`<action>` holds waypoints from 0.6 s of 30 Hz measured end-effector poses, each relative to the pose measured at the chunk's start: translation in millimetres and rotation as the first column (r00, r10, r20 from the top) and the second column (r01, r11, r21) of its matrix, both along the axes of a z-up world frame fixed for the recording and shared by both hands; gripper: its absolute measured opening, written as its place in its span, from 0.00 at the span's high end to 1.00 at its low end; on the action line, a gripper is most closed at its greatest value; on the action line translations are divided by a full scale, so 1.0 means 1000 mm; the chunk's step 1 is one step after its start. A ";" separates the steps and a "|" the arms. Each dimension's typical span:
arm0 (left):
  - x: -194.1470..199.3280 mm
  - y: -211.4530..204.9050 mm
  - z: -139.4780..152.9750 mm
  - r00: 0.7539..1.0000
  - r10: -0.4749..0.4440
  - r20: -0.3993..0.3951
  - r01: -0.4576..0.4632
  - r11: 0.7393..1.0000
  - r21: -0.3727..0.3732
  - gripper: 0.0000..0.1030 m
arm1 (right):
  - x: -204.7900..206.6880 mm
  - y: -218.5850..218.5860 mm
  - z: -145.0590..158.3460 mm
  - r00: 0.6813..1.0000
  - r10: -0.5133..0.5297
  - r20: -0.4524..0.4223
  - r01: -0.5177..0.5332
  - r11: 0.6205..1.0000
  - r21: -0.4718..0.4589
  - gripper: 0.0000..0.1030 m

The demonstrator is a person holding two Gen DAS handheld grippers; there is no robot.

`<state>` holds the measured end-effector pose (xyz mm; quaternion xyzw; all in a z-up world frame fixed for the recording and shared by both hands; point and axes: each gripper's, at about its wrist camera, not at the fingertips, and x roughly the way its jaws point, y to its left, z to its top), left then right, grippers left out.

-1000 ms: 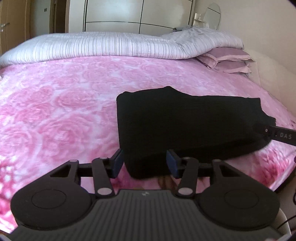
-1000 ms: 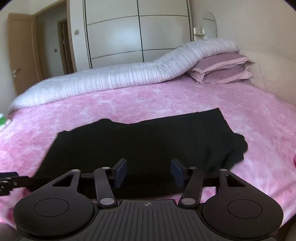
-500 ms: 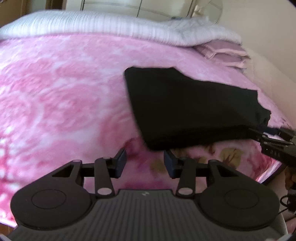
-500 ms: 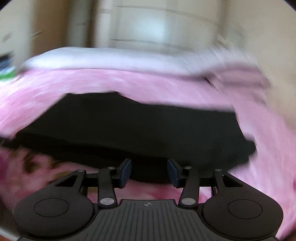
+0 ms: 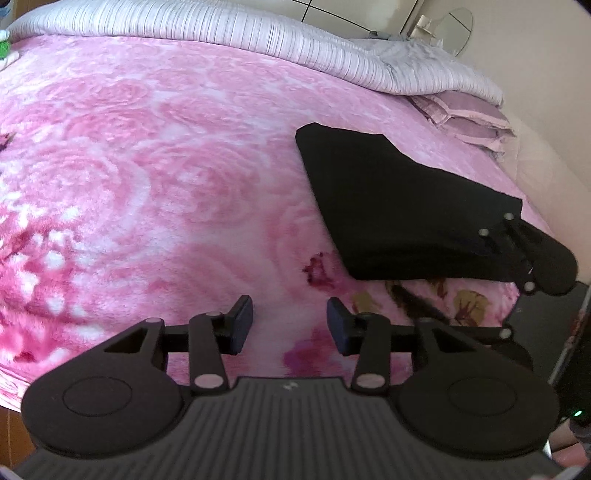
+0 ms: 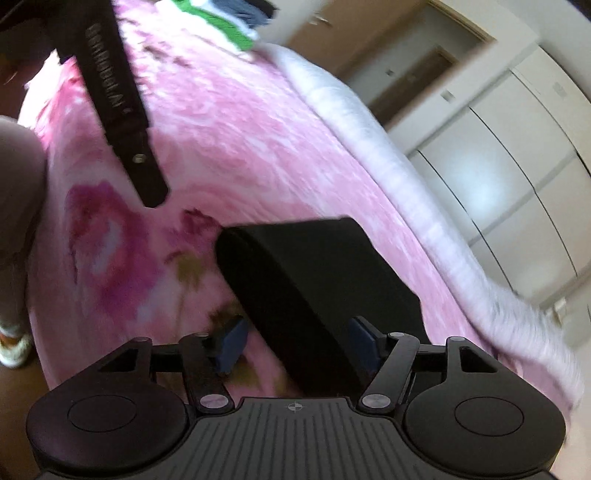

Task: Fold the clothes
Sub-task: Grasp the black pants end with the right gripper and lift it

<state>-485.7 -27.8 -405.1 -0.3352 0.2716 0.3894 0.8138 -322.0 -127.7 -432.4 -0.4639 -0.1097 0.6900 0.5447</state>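
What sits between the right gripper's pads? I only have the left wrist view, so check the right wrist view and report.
Observer: The folded black garment lies between the right gripper's pads. Its jaws are opening, and a gap shows beside the left pad.
Operator: Now report what lies beyond the left gripper at the far end of the pink blanket.
Observer: A pile of clothes, green, white and blue, lies there.
Operator: Check the bed's edge beside me.
Observer: The person's leg and a shoe on the floor show at the left edge of the right wrist view.
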 end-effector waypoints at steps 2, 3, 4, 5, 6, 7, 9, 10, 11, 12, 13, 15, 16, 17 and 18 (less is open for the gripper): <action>-0.002 0.002 -0.001 1.000 -0.003 0.013 0.003 1.000 -0.004 0.62 | -0.011 0.001 -0.006 0.999 0.031 0.027 -0.031 1.000 0.000 0.41; -0.004 0.003 -0.002 1.000 -0.002 0.022 0.003 1.000 -0.008 0.62 | -0.014 0.002 -0.009 0.998 0.047 0.040 -0.047 0.999 0.001 0.46; -0.005 0.005 -0.002 1.000 -0.001 0.031 0.001 1.000 -0.011 0.62 | -0.016 0.005 -0.013 0.997 0.061 0.053 -0.061 0.998 0.003 0.48; -0.007 0.006 -0.003 0.999 0.001 0.040 0.000 1.000 -0.014 0.62 | -0.018 0.007 -0.017 0.995 0.070 0.065 -0.071 0.997 0.005 0.53; -0.008 0.008 -0.003 0.999 0.005 0.048 -0.004 1.000 -0.017 0.62 | -0.020 0.010 -0.020 0.995 0.075 0.072 -0.076 0.997 0.006 0.57; -0.009 0.009 -0.004 0.998 0.010 0.056 -0.009 1.000 -0.020 0.62 | -0.021 0.014 -0.023 0.995 0.076 0.072 -0.077 0.997 0.007 0.59; -0.009 0.013 -0.005 0.998 0.018 0.068 -0.016 1.000 -0.025 0.62 | -0.022 0.021 -0.026 0.996 0.071 0.061 -0.071 0.997 0.007 0.65; -0.009 0.015 -0.005 0.997 0.022 0.071 -0.020 0.999 -0.026 0.62 | -0.023 0.024 -0.027 0.996 0.068 0.053 -0.068 0.998 0.005 0.67; -0.009 0.017 -0.005 0.997 0.025 0.071 -0.024 0.999 -0.026 0.62 | -0.021 0.026 -0.026 0.998 0.056 0.025 -0.056 0.998 0.002 0.72; -0.008 0.018 -0.005 0.997 0.029 0.068 -0.027 0.999 -0.025 0.62 | -0.016 0.029 -0.022 0.999 0.030 -0.038 -0.030 1.000 -0.002 0.80; -0.007 0.020 -0.005 0.997 0.031 0.064 -0.029 0.999 -0.024 0.62 | -0.012 0.032 -0.017 0.995 0.003 -0.101 -0.003 1.000 -0.007 0.82; -0.001 0.024 -0.003 0.998 0.031 0.045 -0.030 0.999 -0.020 0.62 | -0.002 0.038 -0.008 0.973 -0.052 -0.224 0.048 0.999 -0.024 0.87; 0.003 0.027 -0.001 0.999 0.028 0.034 -0.028 1.000 -0.015 0.62 | 0.010 0.042 -0.002 0.941 -0.092 -0.326 0.083 0.996 -0.041 0.88; 0.009 0.031 0.001 0.999 0.023 0.025 -0.023 1.000 -0.008 0.62 | 0.033 0.045 0.009 0.855 -0.154 -0.495 0.133 0.988 -0.077 0.88; 0.015 0.034 0.003 1.000 0.017 0.017 -0.017 1.000 -0.002 0.62 | 0.056 0.048 0.019 0.736 -0.212 -0.643 0.175 0.977 -0.122 0.90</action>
